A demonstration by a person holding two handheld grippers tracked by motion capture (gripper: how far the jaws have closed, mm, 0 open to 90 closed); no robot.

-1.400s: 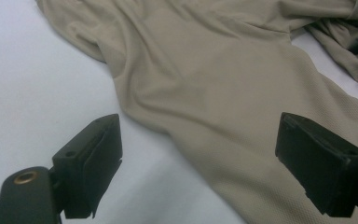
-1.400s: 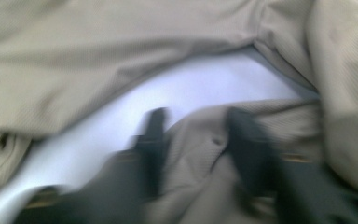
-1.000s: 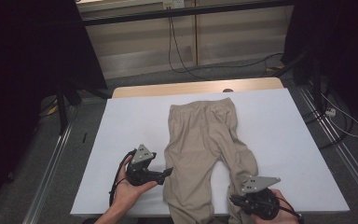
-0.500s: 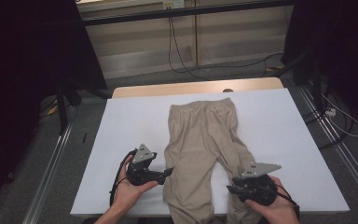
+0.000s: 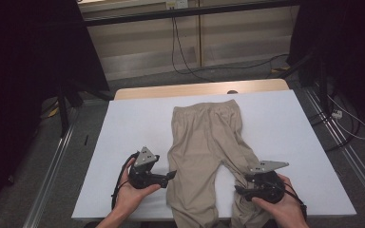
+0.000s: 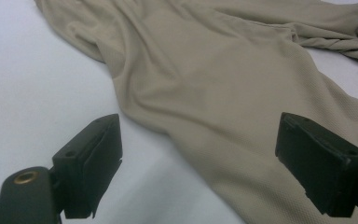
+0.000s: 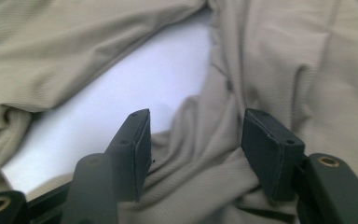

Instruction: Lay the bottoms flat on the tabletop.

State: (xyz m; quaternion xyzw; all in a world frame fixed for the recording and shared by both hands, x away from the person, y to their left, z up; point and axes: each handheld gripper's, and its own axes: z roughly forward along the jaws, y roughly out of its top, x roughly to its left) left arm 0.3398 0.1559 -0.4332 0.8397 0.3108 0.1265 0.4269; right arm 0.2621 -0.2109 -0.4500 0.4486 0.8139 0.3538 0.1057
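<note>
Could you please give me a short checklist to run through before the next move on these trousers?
1. Trousers lie on the table: ok.
2. Left gripper open, nothing pinched: ok.
3. Right gripper has just been opening; cloth lies between the jaws, not pressed: ok.
4. Right trouser leg flat: not ok, bunched near the right gripper.
5. Leg ends at the near edge: cannot tell.

Beige trousers [image 5: 204, 142] on white table [image 5: 133, 123]
</note>
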